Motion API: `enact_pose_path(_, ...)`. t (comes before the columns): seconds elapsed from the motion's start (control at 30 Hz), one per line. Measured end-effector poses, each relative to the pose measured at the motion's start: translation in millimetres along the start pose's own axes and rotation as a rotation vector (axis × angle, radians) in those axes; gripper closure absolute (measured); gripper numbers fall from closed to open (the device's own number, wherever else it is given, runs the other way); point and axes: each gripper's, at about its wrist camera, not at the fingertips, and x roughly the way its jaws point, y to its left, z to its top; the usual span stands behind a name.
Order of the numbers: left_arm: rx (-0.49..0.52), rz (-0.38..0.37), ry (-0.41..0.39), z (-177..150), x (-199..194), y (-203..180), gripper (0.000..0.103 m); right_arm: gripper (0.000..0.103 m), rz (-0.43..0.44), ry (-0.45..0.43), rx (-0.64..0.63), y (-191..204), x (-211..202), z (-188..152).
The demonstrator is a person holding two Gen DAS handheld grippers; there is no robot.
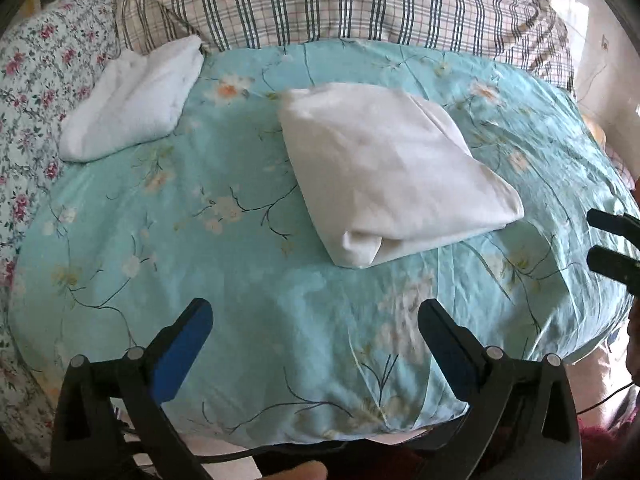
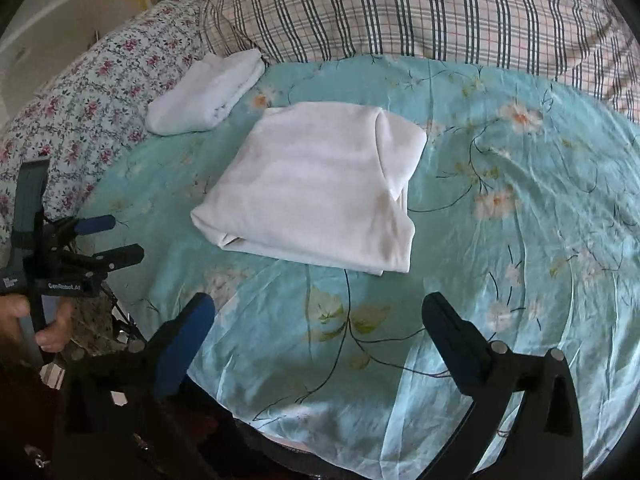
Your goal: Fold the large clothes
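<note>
Now both grippers, left gripper (image 1: 316,316) and right gripper (image 2: 318,312), have jaws wide apart, holding nothing. Folded white cloth (image 2: 316,188) lies on the bed (image 2: 500,240) at twelve o'clock.

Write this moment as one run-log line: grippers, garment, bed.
left gripper: open, empty | right gripper: open, empty | white garment: folded, on floral bedsheet | second white bundle: beside pillow

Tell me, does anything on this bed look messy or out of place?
Nothing much. The folded white cloth lies flat mid-bed, set at an angle to the bed's edge. A second white bundle sits by the plaid quilt, folded more loosely. Both grippers are open and empty.
</note>
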Motion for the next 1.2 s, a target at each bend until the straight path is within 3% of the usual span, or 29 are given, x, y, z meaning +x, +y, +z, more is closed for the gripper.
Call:
enact_pose_path(0.17, -0.044, -0.014, 0.054, -4, 20, 9, 0.001, 0.000, 0.008, 0.053, 0.023, -3, 22, -5)
enact_pose_path(0.27, -0.048, 0.024, 0.064, -5, 28, 10, 0.001, 0.000, 0.008, 0.075, 0.023, -1, 34, -7)
enact_pose_path(0.6, -0.016, 0.119, -0.014, 21, 22, 8, 0.001, 0.000, 0.020, 0.090, -0.013, 7, 50, 7)
enact_pose_path(1.2, 0.057, 0.137, -0.070, 45, 20, -8, 0.001, 0.000, 0.025, 0.075, -0.054, 5, 60, 39)
